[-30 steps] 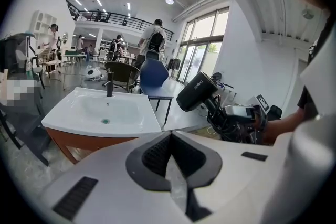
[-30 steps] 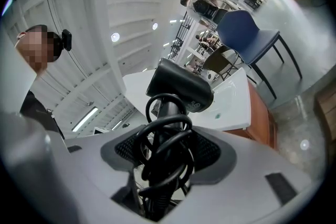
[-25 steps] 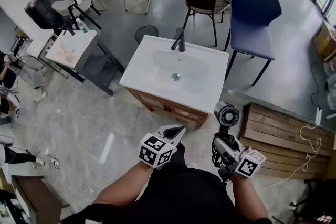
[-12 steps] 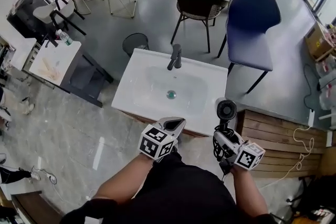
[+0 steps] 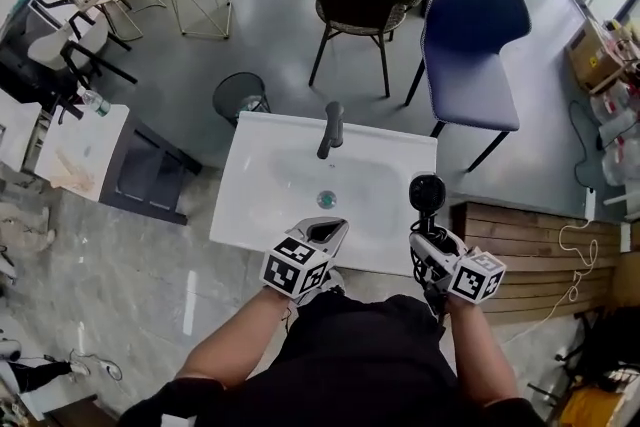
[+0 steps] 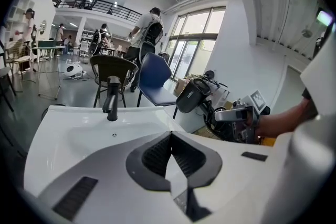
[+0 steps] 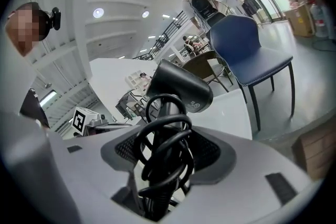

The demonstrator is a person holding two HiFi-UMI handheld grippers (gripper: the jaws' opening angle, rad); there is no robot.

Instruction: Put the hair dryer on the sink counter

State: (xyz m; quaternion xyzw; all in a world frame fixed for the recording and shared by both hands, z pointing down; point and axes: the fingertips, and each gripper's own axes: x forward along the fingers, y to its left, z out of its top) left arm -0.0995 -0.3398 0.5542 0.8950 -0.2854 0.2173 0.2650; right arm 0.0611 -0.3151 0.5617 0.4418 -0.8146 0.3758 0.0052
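A black hair dryer (image 5: 427,191) stands upright in my right gripper (image 5: 431,248), which is shut on its handle with the coiled cord (image 7: 165,150) bunched between the jaws. The dryer's head hangs over the right side of the white sink counter (image 5: 258,211), beside the basin and right of the dark faucet (image 5: 331,128). In the left gripper view the hair dryer (image 6: 193,95) shows at the counter's right end. My left gripper (image 5: 327,234) hovers over the counter's near edge, jaws together and holding nothing.
A blue chair (image 5: 470,25) and a brown chair (image 5: 355,0) stand behind the sink. A round bin (image 5: 240,98) sits at its back left, a low side table (image 5: 85,150) further left. A wooden platform (image 5: 530,255) adjoins the counter's right side.
Both grippers have come forward from in front of the cabinet to over the counter's near edge. The hair dryer now stands over the counter's right side, still gripped.
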